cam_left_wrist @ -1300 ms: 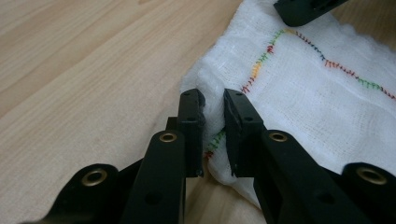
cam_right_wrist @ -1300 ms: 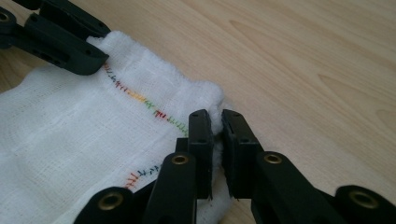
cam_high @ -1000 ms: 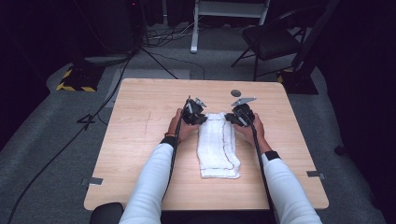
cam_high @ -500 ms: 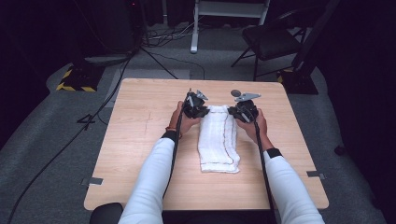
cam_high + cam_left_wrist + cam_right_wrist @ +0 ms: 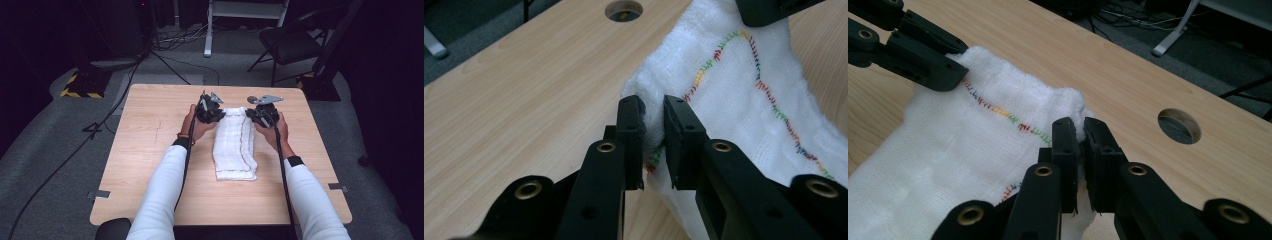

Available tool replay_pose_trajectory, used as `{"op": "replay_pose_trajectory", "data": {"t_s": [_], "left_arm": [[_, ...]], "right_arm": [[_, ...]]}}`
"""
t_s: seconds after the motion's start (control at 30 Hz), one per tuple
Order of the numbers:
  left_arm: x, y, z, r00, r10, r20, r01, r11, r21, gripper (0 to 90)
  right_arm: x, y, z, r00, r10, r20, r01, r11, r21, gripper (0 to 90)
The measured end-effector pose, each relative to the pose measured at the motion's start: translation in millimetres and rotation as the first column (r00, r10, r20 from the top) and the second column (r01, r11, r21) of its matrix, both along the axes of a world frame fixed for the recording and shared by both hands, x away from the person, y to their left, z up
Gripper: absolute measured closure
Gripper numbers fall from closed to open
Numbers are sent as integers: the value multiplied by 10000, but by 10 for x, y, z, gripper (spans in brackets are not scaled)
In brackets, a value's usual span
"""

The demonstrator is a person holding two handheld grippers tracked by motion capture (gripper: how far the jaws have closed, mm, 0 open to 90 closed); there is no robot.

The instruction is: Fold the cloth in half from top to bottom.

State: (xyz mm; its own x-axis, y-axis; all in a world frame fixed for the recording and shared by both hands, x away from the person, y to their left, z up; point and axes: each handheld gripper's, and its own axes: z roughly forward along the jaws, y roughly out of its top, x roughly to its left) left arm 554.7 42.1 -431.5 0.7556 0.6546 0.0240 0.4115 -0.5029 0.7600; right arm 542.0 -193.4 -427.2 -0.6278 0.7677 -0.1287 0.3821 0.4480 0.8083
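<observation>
The left gripper (image 5: 653,130) and the right gripper (image 5: 1081,145) are each clamped on a far corner of the white towel (image 5: 235,145), which lies folded lengthwise in the middle of the table (image 5: 150,150). Compared with a second ago, the far edge is seen lifted off the wood, so a fold toward the person is judged to be beginning. No containers are seen; a cable hole (image 5: 1179,126) is noted nearby.

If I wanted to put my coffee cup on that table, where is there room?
Bare wood lies left of the person's left sleeve, toward the table edge, and right of the white towel, past the right sleeve. It is crowded at the towel's far end, where the left hand-held gripper and right hand-held gripper each pinch a corner. Avoid the round hole beyond.
</observation>
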Motion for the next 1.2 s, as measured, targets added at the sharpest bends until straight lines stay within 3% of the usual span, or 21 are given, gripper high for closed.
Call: {"op": "replay_pose_trajectory", "data": {"t_s": [0.17, 0.43, 0.63, 0.77, 0.87, 1.0, 1.07, 1.2], "left_arm": [[5, -31, 51, 9998, -119, 147, 116, 9998, 155, 779], [-48, 34, 113, 9992, -339, 219, 349, 9984, -453, 778], [-165, 82, 151, 9958, -811, 424, 830, 9954, -469, 771], [-287, 114, 159, 9900, -1278, 604, 1309, 9901, -511, 764], [-386, 135, 155, 9842, -1556, 842, 1586, 9869, -307, 747], [-493, 143, 121, 9771, -1919, 918, 1936, 9810, -99, 739], [-539, 150, 102, 9748, -2051, 876, 2078, 9779, -226, 739], [-631, 130, 50, 9705, -2260, 846, 2262, 9741, 66, 741]], "right_arm": [[1, -32, 78, 9999, -87, 149, 86, 9999, 80, 846], [-42, -61, 178, 9992, 33, 390, -41, 9998, 211, 846], [-153, -96, 178, 9982, 401, 436, -413, 9987, 286, 846], [-253, -144, 166, 9965, 749, 380, -765, 9962, 412, 846], [-337, -182, 160, 9929, 1153, 308, -1167, 9920, 484, 846], [-452, -230, 144, 9847, 1727, 230, -1737, 9832, 568, 846], [-507, -259, 121, 9817, 1895, 195, -1904, 9799, 596, 846], [-598, -310, 55, 9735, 2289, 21, -2286, 9715, 630, 846]]}}
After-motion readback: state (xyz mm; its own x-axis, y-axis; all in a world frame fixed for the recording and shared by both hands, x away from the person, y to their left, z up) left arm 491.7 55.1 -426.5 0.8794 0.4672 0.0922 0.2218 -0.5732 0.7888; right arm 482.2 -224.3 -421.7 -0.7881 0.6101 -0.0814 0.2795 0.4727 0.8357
